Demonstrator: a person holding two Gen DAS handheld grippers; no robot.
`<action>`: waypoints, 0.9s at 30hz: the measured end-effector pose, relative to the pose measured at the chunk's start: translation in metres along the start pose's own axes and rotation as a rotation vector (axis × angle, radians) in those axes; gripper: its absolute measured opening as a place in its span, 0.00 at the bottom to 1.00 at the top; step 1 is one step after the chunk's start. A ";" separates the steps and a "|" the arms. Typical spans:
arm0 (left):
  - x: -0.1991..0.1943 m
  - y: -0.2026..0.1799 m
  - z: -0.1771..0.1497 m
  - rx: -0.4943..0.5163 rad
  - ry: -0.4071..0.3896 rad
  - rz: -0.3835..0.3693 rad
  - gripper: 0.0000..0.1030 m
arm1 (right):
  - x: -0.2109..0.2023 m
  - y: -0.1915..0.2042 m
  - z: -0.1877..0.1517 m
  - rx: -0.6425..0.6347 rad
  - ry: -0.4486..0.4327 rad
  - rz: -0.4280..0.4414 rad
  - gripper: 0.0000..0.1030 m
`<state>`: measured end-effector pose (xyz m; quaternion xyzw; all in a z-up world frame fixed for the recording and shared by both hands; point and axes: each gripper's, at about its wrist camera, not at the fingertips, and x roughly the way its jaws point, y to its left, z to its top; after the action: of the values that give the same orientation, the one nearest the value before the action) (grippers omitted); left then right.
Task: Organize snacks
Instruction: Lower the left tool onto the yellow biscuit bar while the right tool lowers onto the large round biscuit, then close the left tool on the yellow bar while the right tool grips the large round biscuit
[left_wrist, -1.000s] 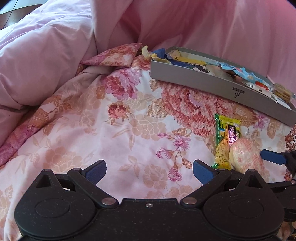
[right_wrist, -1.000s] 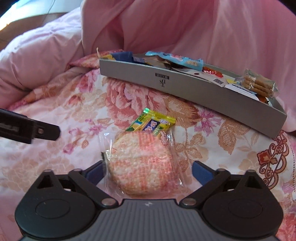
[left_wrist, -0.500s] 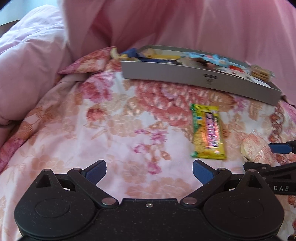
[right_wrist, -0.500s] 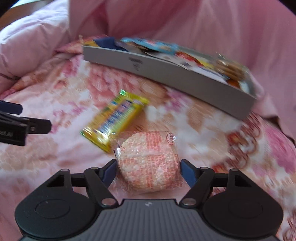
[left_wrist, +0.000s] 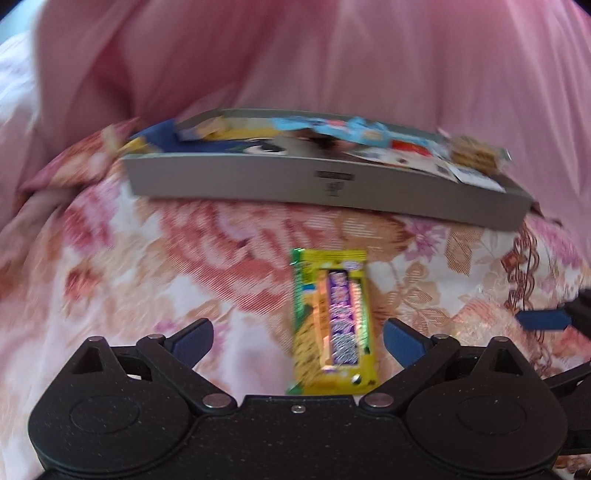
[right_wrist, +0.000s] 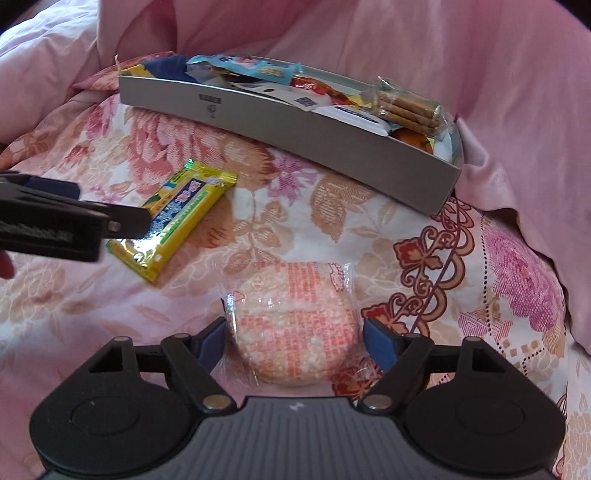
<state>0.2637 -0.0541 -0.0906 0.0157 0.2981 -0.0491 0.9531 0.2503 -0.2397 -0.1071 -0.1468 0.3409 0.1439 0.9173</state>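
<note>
Pickup step: left claw (left_wrist: 297, 341) gapes wide around yellow bar (left_wrist: 334, 321) on the bed; right claw (right_wrist: 293, 341), just widening, brackets rice cracker (right_wrist: 291, 325) unclenched; next, squeeze, carry to tray (right_wrist: 332, 147)

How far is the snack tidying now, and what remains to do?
Done: many snacks lie in the grey box. In hand: the right gripper, jaws just opening, flanks the wrapped rice cracker; the left gripper, jaws just closing, flanks the yellow bar without pressing. Left: both snacks lie on the bedspread, outside the box.
</note>
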 end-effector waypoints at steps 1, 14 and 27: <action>0.005 -0.004 0.002 0.022 0.010 0.001 0.91 | 0.000 -0.001 0.000 0.005 -0.002 0.003 0.81; 0.018 -0.011 0.005 0.007 0.083 -0.024 0.49 | 0.003 -0.002 0.000 0.031 -0.014 0.029 0.82; -0.026 0.015 -0.016 -0.099 0.256 -0.029 0.49 | -0.005 0.014 0.000 -0.001 0.002 0.127 0.76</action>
<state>0.2344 -0.0356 -0.0891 -0.0294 0.4196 -0.0457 0.9061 0.2418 -0.2282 -0.1063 -0.1257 0.3505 0.2018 0.9059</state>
